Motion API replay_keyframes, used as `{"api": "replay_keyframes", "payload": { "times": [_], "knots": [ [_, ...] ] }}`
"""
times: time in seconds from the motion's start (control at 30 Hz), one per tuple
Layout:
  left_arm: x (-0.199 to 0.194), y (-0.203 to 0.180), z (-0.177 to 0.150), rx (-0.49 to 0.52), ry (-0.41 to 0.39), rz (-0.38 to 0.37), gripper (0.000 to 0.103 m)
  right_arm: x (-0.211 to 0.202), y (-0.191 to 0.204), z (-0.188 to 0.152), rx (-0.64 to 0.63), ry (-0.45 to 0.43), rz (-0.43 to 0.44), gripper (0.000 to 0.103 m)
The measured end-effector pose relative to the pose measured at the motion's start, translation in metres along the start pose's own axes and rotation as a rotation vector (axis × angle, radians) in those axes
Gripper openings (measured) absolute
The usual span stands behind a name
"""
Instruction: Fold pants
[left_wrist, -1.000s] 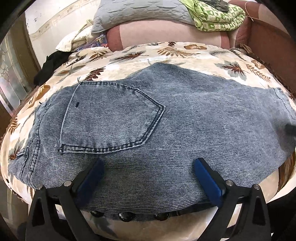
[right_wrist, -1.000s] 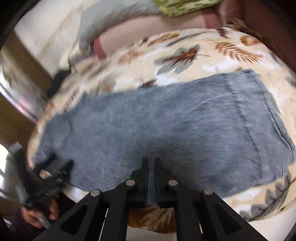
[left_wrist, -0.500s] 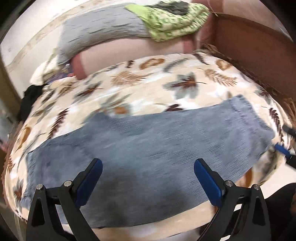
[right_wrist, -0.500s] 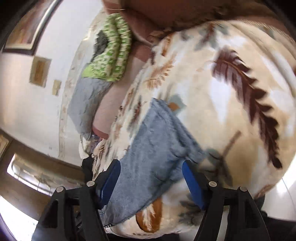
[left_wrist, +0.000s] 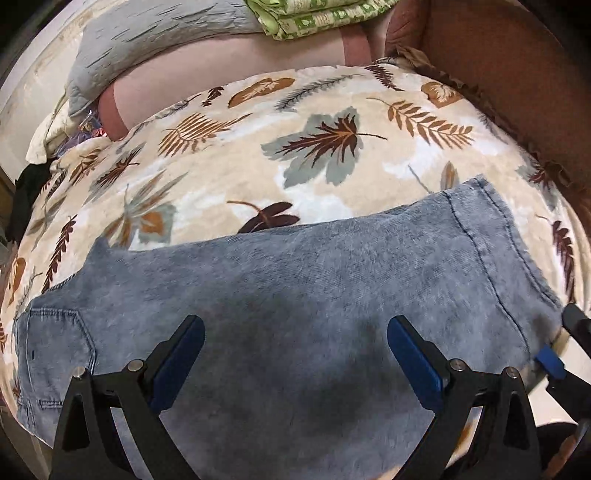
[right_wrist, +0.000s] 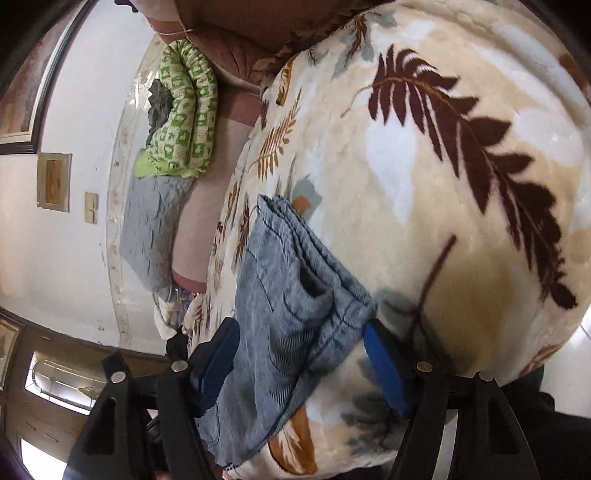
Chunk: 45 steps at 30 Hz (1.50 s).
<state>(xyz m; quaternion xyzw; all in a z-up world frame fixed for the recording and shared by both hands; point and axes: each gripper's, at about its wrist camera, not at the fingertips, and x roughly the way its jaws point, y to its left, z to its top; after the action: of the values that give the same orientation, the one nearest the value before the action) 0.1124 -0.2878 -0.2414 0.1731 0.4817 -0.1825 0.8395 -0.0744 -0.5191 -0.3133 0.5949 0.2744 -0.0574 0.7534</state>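
Jeans (left_wrist: 303, 295) are what we're dealing with, a faded blue-grey denim pair folded lengthwise and laid flat across a leaf-print blanket (left_wrist: 229, 162) on the bed. Starting at our tongs: the left gripper (left_wrist: 295, 354) hangs over the middle of the leg with its blue-padded jaws spread wide, nothing pinched between them, just denim underneath. Our right gripper (right_wrist: 301, 363) sits at the hem end, jaws also wide apart, with the stacked hem layers (right_wrist: 325, 295) lying in the gap between the pads; one pad looks right at the edge of the cloth, but we can't tell for sure whether it touches. From the left wrist view, a bit of that right gripper pokes in at the far right edge, just beside the hem corner. Going outward, the back pocket (left_wrist: 55, 350) and waistband end up at the left side of that view, and the leg runs to the right toward the stitched hem. Past the jeans, the blanket is cream with brown and grey-blue leaves. Further back there's a pinkish bolster (left_wrist: 229, 66) with a grey quilted cushion (left_wrist: 155, 33) on it and a folded green patterned cloth (right_wrist: 184, 110) next to that. A white wall with framed pictures (right_wrist: 53, 181) shows in the right wrist view.
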Motion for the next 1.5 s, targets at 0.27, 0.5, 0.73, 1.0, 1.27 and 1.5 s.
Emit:
{"api": "replay_keyframes", "payload": {
  "times": [0.27, 0.5, 0.73, 1.0, 1.27, 1.5],
  "knots": [
    [0.03, -0.011, -0.001, 0.015, 0.046, 0.02, 0.102, 0.001, 0.005, 0.004, 0.008, -0.047, 0.04, 0.075],
    [0.033, -0.007, 0.004, 0.014, 0.08, 0.001, 0.103, -0.013, -0.013, 0.006, 0.089, -0.098, 0.045, 0.074],
    [0.032, -0.012, 0.002, 0.033, 0.052, 0.026, 0.103, 0.006, 0.0, 0.006, 0.027, -0.028, 0.045, 0.074],
    [0.031, -0.012, 0.002, 0.046, 0.052, 0.035, 0.103, 0.018, 0.022, -0.001, -0.108, -0.049, -0.102, 0.044],
    [0.015, 0.023, -0.006, -0.009, 0.069, 0.049, 0.103, 0.013, 0.029, -0.005, -0.133, -0.077, -0.09, 0.022],
    [0.007, 0.092, -0.031, -0.094, 0.076, 0.221, 0.103, 0.013, 0.075, -0.027, -0.306, -0.133, -0.093, 0.021]
  ]
}}
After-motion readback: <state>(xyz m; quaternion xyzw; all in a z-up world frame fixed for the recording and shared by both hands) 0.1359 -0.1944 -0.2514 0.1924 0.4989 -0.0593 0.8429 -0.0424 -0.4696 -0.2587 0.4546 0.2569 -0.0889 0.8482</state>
